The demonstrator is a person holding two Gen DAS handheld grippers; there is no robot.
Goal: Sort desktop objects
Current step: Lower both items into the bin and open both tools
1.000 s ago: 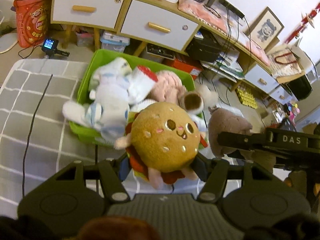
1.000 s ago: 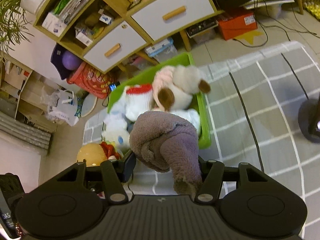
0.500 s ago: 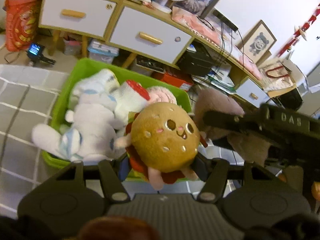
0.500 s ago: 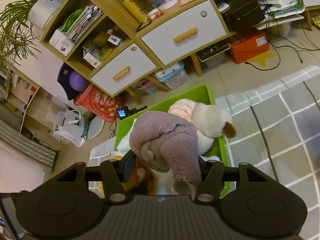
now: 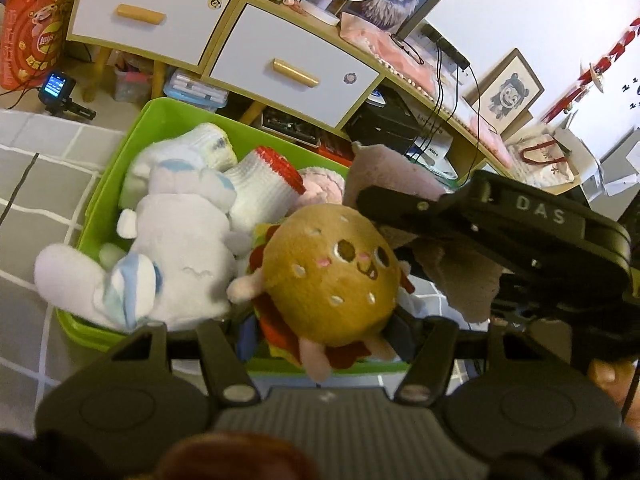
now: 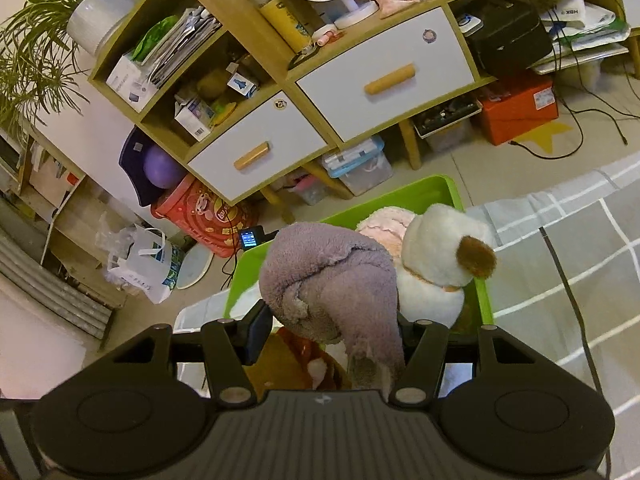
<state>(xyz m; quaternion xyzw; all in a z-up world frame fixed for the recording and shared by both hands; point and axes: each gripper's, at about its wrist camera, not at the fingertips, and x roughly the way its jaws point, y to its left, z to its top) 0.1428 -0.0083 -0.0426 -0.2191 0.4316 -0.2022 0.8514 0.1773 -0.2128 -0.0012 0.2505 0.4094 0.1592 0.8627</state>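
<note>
burger plush (image 5: 328,276), mauve plush (image 6: 332,280) gripped over bin (image 5: 116,184)

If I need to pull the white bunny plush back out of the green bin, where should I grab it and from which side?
Probably the white bunny plush is best gripped across its rounded body, coming from above on its left, the bin's open side. The limb draped over the near rim is floppy and would likely slip, and the burger plush in the left gripper crowds its right.

Warm, even indoor light — soft shadows, slight blur, strong fisheye bending at edges.
</note>
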